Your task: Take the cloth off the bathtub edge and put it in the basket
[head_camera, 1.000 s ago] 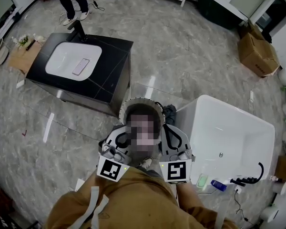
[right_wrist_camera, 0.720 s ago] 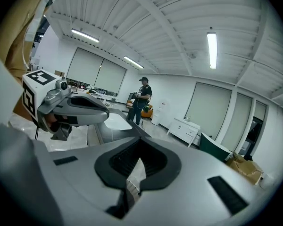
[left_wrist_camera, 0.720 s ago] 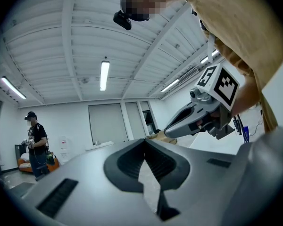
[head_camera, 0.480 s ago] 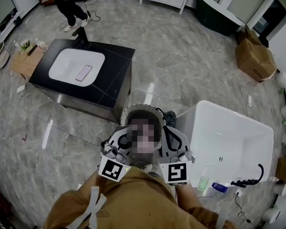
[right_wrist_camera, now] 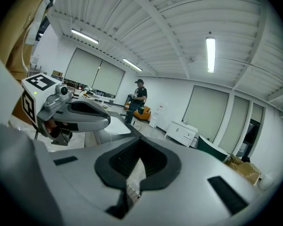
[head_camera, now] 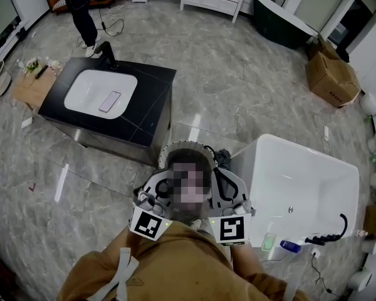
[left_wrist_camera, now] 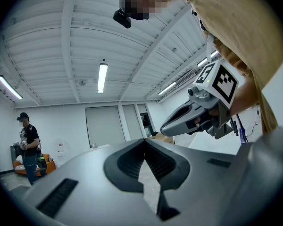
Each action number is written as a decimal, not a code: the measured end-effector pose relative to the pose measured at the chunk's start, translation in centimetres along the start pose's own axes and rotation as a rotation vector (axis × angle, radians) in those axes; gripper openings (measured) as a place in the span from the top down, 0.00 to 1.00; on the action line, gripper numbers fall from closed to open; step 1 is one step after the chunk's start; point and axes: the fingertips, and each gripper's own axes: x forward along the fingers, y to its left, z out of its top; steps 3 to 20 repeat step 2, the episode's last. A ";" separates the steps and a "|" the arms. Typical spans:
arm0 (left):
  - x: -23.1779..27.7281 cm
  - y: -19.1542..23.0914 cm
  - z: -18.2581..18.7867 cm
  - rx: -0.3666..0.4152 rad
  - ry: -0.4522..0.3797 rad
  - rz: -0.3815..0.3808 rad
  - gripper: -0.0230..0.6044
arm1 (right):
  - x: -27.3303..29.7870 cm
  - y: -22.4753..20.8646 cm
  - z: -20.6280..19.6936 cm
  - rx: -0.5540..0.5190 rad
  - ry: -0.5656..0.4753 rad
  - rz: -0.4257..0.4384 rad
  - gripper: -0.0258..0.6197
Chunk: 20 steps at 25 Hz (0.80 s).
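Note:
In the head view both grippers are held close to my body, side by side, over a round wire basket. A dark cloth lies bunched at the near-left corner of the white bathtub, just right of the basket. My left gripper and right gripper are partly hidden by a mosaic patch. In the left gripper view the left gripper has its jaws together on nothing. The right gripper is shut and empty too. Both point up towards the ceiling, each in sight of the other.
A black vanity with a white sink and a phone stands to the left. A person stands at the far left. Cardboard boxes and a dark tub are at the back right. Bottles and a black tap sit at the bathtub's near end.
Both grippers stay in the same place, shut. The head view has shifted a little, and the person in the background has stepped further away.

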 end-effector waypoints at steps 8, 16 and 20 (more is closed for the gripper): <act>-0.1 0.0 -0.1 -0.002 0.001 0.000 0.95 | 0.0 0.1 0.2 -0.004 -0.002 -0.001 0.95; -0.1 0.0 -0.1 -0.002 0.001 0.000 0.95 | 0.0 0.1 0.2 -0.004 -0.002 -0.001 0.95; -0.1 0.0 -0.1 -0.002 0.001 0.000 0.95 | 0.0 0.1 0.2 -0.004 -0.002 -0.001 0.95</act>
